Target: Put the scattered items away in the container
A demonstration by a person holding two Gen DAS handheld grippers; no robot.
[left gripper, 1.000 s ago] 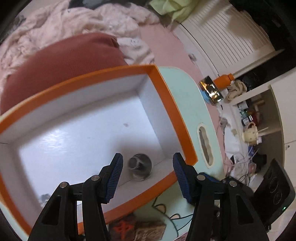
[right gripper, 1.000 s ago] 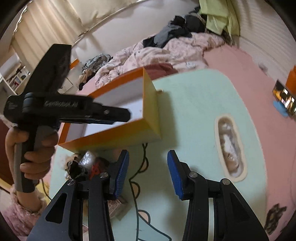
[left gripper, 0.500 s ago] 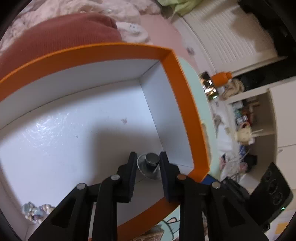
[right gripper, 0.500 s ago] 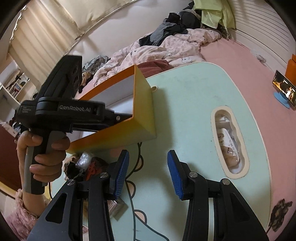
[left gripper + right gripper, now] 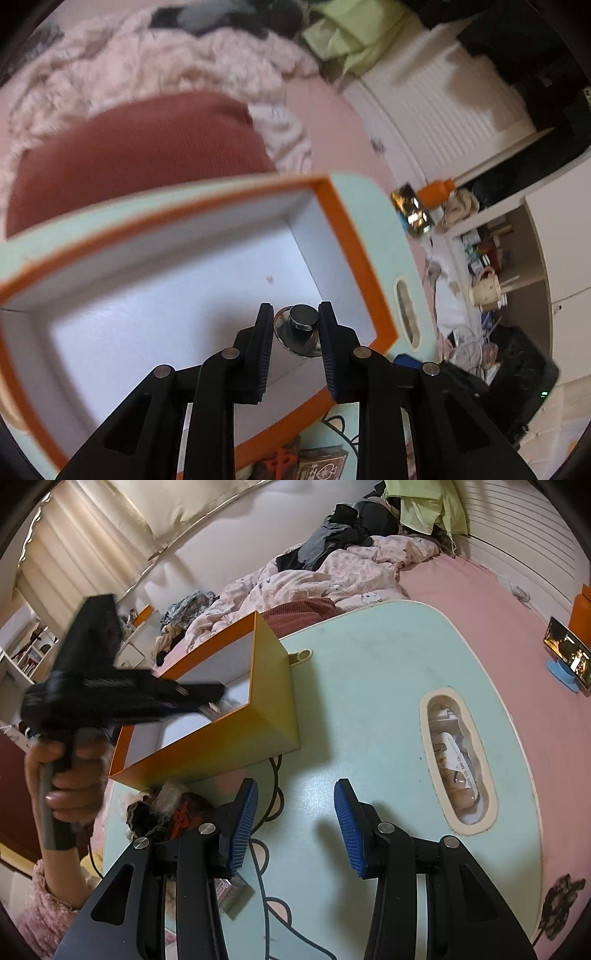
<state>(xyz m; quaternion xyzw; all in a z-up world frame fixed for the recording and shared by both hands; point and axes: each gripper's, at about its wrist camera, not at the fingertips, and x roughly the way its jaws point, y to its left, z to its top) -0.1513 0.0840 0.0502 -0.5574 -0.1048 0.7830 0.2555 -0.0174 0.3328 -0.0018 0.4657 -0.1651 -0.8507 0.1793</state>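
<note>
Metal knob [image 5: 303, 317], clamped at its dark cap between the left gripper [image 5: 295, 325] fingers inside the orange box [image 5: 354, 254], looks hard, light, slippery. Right gripper [image 5: 293, 825] fingers open, empty.

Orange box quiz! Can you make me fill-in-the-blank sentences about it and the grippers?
The box has an orange rim and a ____ inside.
The left gripper is shut on a shiny knob made of ____.
The right gripper holds ____.
The box stands on a pale green ____.
Missing: white, metal, nothing, table.
</note>
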